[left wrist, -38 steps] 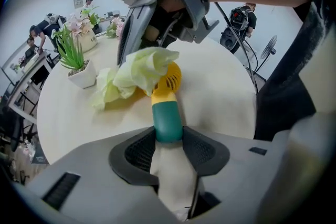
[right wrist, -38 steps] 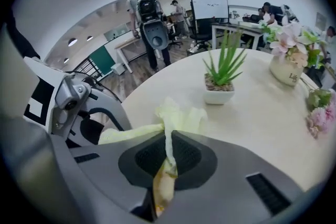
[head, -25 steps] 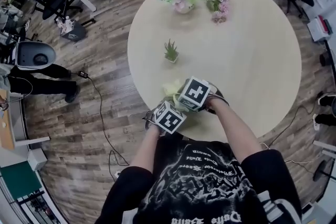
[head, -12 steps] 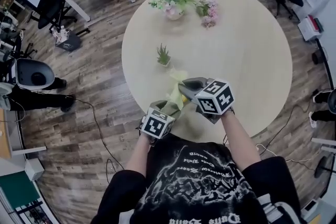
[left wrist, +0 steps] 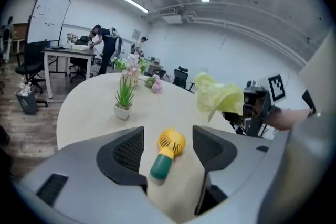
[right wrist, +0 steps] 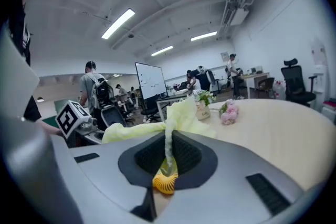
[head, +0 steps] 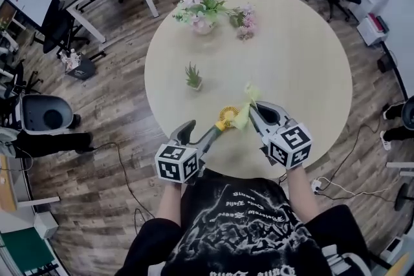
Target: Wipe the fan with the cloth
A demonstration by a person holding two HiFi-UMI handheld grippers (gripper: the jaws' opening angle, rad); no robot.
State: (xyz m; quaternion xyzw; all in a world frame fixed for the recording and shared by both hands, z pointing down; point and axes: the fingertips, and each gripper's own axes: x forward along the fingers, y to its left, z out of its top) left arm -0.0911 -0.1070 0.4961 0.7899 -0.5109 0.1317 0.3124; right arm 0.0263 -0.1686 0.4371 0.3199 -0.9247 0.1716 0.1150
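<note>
- Subject of work: a small handheld fan (left wrist: 168,150) with a yellow round head and a green handle is lying flat on the tabletop (head: 304,61). It is resting near the potted succulent (head: 193,76), on that plant's side toward the person and close to the near edge.
- Left claw (left wrist: 167,132): its jaws have just been opening and are standing released. The fan is showing in the gap between them, but neither pad is pressing on it.
- Right claw (right wrist: 168,139): it is clenched on a pale yellow cloth (right wrist: 181,118), pinching a bunched fold. The loose end is hanging over the fan's head, on the side away from the succulent.
- Handling, fan (judgement): it is looking light and rigid, probably plastic, so it is likely to skid or roll on the smooth tabletop under a wipe. The grille is appearing the weaker part. The green handle is offering the sound place to take hold.
- Handling, cloth (judgement): it is soft, limp and light. Holding it by the bunch is leaving free material for wiping.
</note>
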